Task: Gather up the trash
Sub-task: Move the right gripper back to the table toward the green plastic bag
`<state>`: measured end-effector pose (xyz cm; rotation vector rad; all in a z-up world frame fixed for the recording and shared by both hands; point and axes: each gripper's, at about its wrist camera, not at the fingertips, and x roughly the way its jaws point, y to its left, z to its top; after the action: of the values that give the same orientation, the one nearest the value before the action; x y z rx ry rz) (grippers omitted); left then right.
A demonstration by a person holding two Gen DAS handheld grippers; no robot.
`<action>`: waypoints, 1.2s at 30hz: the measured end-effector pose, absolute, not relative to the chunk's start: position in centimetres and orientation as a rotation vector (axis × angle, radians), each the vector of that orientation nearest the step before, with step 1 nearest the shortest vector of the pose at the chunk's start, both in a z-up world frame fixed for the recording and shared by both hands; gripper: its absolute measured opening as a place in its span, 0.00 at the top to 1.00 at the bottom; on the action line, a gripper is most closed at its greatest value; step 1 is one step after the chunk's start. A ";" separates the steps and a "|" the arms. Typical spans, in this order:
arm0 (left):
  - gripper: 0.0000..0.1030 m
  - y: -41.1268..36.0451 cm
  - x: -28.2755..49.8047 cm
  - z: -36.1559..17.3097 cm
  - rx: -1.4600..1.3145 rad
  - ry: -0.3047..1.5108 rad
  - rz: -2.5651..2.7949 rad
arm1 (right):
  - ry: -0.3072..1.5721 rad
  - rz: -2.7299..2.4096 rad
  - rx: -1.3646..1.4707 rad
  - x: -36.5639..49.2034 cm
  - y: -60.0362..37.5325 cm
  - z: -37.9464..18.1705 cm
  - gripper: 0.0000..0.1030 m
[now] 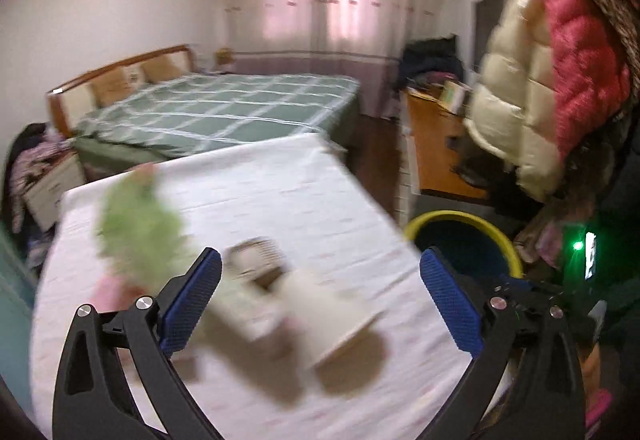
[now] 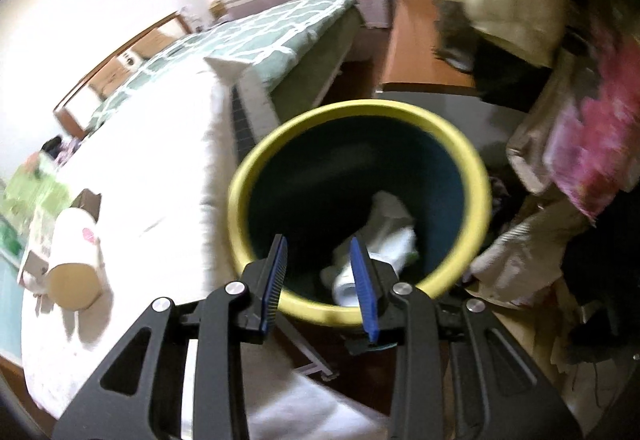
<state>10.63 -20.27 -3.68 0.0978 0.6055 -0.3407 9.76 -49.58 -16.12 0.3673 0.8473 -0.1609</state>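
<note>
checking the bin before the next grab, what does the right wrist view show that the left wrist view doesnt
Only the right wrist view looks down into the bin: white crumpled trash lies inside, with the right gripper empty above it.

Only the left wrist view shows the left gripper, jaws wide, over the table.

Both show the paper cup on its side, the bin's yellow rim, and the bed.

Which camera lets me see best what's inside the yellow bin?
The right wrist view. It looks down into the yellow bin, so the white crumpled trash at the bottom shows beyond the right hand-held gripper. The left wrist view catches only part of the bin's rim and dark inside at the table's edge, with no trash visible.
</note>
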 end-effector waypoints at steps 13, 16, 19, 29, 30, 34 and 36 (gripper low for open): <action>0.05 0.0 7.2 -4.8 -0.022 0.597 0.059 | 0.757 0.118 0.140 15.4 -32.3 -8.8 0.63; 0.05 2.7 7.0 -5.3 -0.050 0.601 0.093 | 0.724 0.185 0.102 16.4 -27.6 -6.8 0.59; 0.05 4.1 7.0 -5.7 -0.062 0.600 0.108 | 0.694 0.246 0.072 17.2 -23.1 -5.3 0.54; 0.05 6.6 7.6 -7.0 -0.107 0.619 0.113 | 0.705 0.326 -0.001 20.8 -11.4 -5.5 0.35; 0.05 7.0 7.7 -7.1 -0.115 0.621 0.113 | 0.719 0.312 -0.008 21.5 -10.6 -5.9 0.35; 0.05 8.0 7.6 -7.5 -0.136 0.622 0.117 | 0.752 0.259 -0.021 23.4 -10.0 -7.2 0.45; 0.05 8.5 7.5 -7.6 -0.144 0.620 0.119 | 0.772 0.253 -0.012 23.9 -10.2 -7.8 0.62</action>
<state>7.54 8.54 -7.55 -0.1443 0.6199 0.1195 23.87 -10.24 -7.81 -0.0115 0.7720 0.2527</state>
